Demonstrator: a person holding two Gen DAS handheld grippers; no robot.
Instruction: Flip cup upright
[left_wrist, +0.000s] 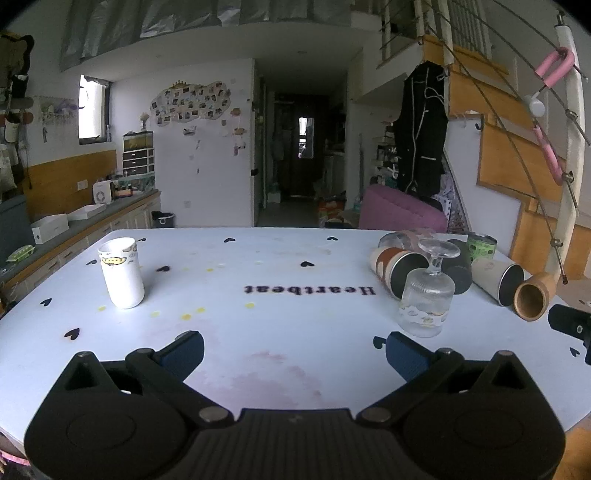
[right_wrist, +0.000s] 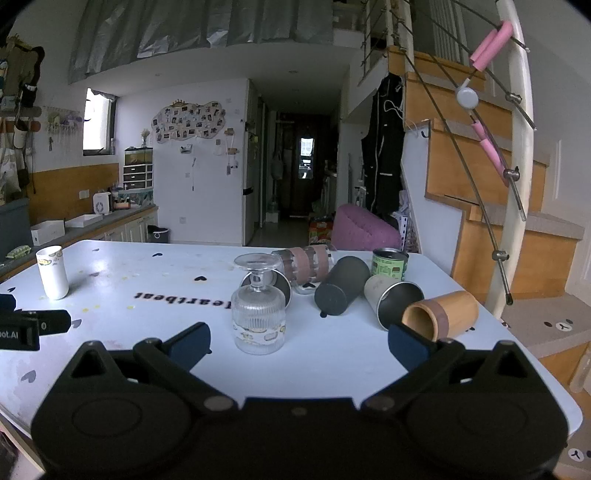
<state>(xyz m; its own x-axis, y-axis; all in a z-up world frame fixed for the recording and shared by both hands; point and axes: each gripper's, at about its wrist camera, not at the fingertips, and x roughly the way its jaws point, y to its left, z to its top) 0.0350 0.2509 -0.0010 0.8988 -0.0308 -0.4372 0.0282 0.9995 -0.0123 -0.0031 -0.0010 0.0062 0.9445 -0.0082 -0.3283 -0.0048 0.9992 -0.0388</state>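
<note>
A clear ribbed glass cup (right_wrist: 258, 308) stands upside down on the white table (right_wrist: 147, 332), its foot pointing up; it also shows in the left wrist view (left_wrist: 426, 295). My right gripper (right_wrist: 299, 345) is open and empty, just in front of the glass. My left gripper (left_wrist: 293, 354) is open and empty, with the glass ahead and to its right. A white cup (left_wrist: 122, 271) stands upright at the far left, also in the right wrist view (right_wrist: 53, 271).
Several cups lie on their sides behind the glass: a wooden cup (right_wrist: 439, 314), a cream cup (right_wrist: 391, 295), a black cup (right_wrist: 341, 290), a striped glass (right_wrist: 306, 264). A green can (right_wrist: 389, 263) stands behind. The table's right edge (right_wrist: 517, 347) is close, with stairs beyond.
</note>
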